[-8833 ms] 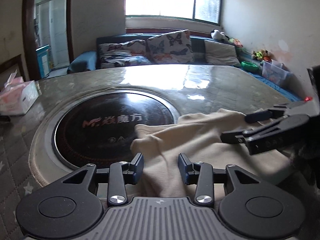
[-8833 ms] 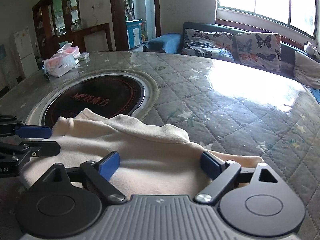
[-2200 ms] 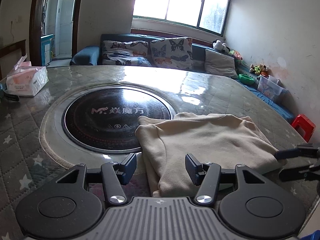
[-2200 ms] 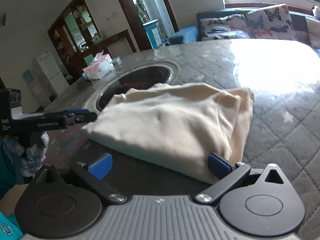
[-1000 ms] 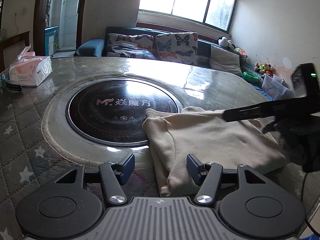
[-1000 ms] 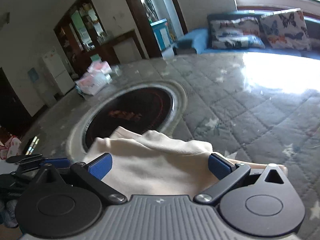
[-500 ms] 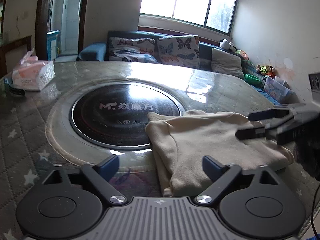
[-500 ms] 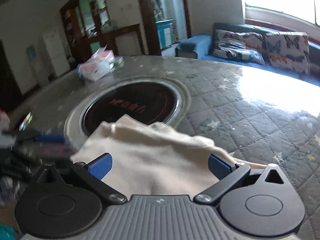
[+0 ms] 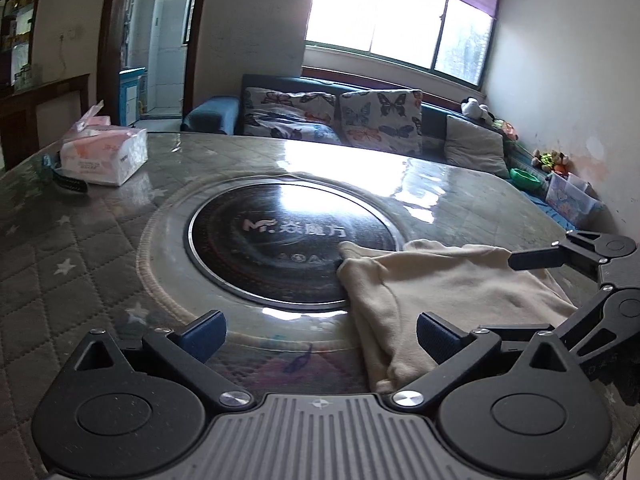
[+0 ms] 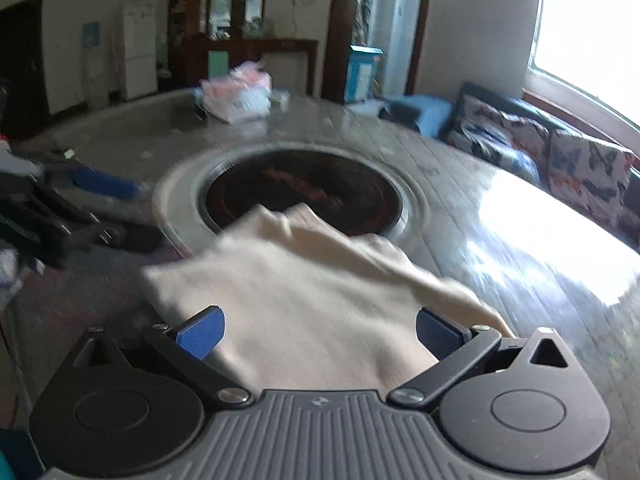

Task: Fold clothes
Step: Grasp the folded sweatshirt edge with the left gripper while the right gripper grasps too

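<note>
The left claw (image 9: 320, 332) is opening wide to let go of the folded cream shirt (image 9: 440, 292) just ahead, and the right claw (image 10: 320, 332) hangs spread over it

We read the left wrist view as low over the table's near edge, facing across the round black hob (image 9: 292, 236) toward the window (image 9: 396, 16) and sofa. The right wrist view, blurred, sits close above the cream garment (image 10: 304, 304), facing the doorway and cabinets. Both share hob, garment, tissue pack (image 9: 104, 152), and each other's gripper.
</note>
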### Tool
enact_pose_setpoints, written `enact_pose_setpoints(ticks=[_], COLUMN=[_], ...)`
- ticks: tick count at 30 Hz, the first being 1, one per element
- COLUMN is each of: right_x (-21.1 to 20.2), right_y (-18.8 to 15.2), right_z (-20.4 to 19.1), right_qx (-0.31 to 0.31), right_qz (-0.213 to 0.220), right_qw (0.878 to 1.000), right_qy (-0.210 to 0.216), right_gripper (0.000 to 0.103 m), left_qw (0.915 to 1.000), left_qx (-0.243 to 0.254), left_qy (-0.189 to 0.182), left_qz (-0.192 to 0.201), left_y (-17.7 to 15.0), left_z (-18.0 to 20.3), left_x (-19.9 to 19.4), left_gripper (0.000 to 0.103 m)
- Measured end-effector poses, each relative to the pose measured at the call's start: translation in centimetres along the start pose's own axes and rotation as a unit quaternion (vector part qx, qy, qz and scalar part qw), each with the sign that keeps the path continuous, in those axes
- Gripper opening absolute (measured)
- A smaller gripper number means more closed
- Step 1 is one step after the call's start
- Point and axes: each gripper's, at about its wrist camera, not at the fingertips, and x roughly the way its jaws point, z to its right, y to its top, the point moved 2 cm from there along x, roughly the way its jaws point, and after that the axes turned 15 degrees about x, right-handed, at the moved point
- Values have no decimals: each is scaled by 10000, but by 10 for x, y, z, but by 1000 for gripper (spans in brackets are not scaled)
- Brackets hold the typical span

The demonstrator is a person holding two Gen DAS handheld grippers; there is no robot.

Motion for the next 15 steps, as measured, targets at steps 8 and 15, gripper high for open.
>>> enact_pose_setpoints(ticks=[8, 15], right_x=[32, 10], right_y=[-2, -2], right_z=[-30, -48], right_qx=[-253, -699], right_qz=[-191, -82], right_qw=[9994, 9970], right_qy=[134, 307], right_gripper=[103, 103], left_qw=[9998, 9991], left_qx=[-153, -393], left_qy=[137, 127], left_qz=[0, -41], left_y=[-4, -2], left_z=[-12, -19], left_x=[-6, 0], left_gripper=[103, 103])
